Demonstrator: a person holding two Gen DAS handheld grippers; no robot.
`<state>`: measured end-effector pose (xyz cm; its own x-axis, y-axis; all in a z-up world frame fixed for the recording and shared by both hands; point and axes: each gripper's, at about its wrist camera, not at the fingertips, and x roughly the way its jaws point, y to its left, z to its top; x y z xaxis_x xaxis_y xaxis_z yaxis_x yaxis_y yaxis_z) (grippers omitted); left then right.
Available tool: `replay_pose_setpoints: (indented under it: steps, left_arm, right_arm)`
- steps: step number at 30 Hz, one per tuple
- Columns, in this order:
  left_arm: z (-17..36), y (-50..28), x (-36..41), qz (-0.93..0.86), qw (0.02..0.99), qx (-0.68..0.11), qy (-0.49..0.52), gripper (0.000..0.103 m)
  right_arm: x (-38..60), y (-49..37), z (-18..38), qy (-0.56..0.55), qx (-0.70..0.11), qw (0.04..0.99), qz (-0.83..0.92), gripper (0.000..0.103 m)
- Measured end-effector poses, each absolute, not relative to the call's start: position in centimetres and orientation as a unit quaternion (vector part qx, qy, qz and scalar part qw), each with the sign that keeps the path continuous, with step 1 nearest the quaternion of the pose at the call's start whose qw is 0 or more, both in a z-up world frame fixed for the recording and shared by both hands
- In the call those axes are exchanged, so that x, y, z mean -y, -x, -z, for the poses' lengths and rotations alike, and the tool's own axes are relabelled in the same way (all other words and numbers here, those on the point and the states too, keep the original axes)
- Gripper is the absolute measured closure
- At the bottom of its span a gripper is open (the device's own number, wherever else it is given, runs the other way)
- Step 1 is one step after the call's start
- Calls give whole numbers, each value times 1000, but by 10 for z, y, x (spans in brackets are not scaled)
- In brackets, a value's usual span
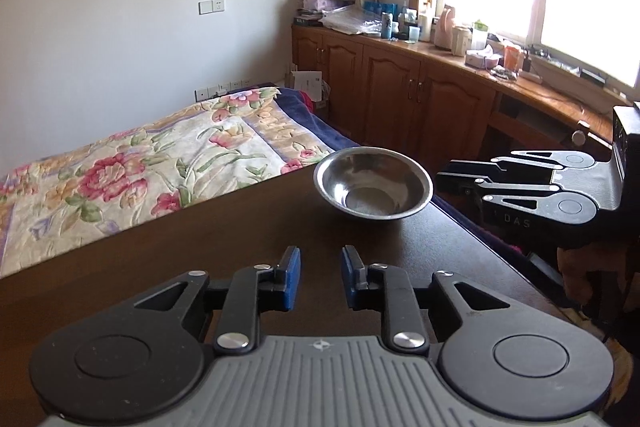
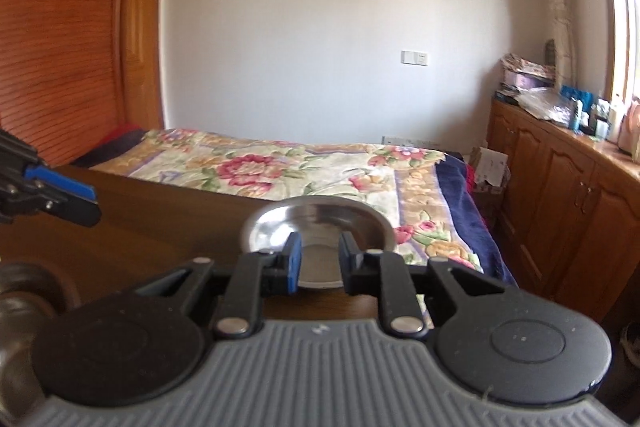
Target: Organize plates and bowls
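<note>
Approach stage, by the look of it: nothing lifted yet, a single stainless steel bowl (image 1: pixel 373 183) upright near the far right corner of the dark wooden table (image 1: pixel 168 259), close to the edge facing the flowered bedspread (image 1: pixel 140 171). Right gripper (image 2: pixel 319 259) lined up on that bowl (image 2: pixel 320 223), blue-padded fingers (image 2: pixel 294 263) parted to a moderate gap with the near rim showing between them; whether either pad touches the metal cannot be told from the wrist view, though from the left wrist view the same gripper (image 1: pixel 460 183) sits just off the bowl's right side with a sliver of space apparent. Nothing held. Left gripper (image 1: pixel 320 277) low over the table, well short of the bowl, jaws apart at a similar moderate gap, also empty. Blurred metal rim (image 2: pixel 24 307) at the lower left of the right wrist view, possibly another dish, too soft to name. Next move probably a short advance of the right gripper so one finger goes inside the rim and one outside, then a firm close on the thin wall; slippery steel and a nearby table edge call for a straight, steady pinch rather than a push.
</note>
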<state>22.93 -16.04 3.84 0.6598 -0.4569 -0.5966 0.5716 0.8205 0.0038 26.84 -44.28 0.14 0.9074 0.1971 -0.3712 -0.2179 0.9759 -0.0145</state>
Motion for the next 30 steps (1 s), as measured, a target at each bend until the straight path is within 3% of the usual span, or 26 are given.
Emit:
replay_pose_setpoints:
  steps: [13,14,15,17,30]
  left_arm:
    - [-30,-265,194,288,898,-312,-119,68]
    - [-29,-267,197,289,896,-313,-122,68]
    - [-27,-270,200,289,896,-313,-126,67]
    - [-24,-275,205,286,896,-313,-132,66]
    - [-7,-308,232,300,883,-337,-129,64]
  right_arm:
    - [473,-294,14,-12,-211,973,-88,80]
    - [473,-297,14,-16,-212,973,-89,78]
    - [474,-299,15,-20,-214,973,-90,67]
    - [475,-301,15,-25,-212,973,-92,58]
    - [482,-324,26,-44,-235,965,-107,58]
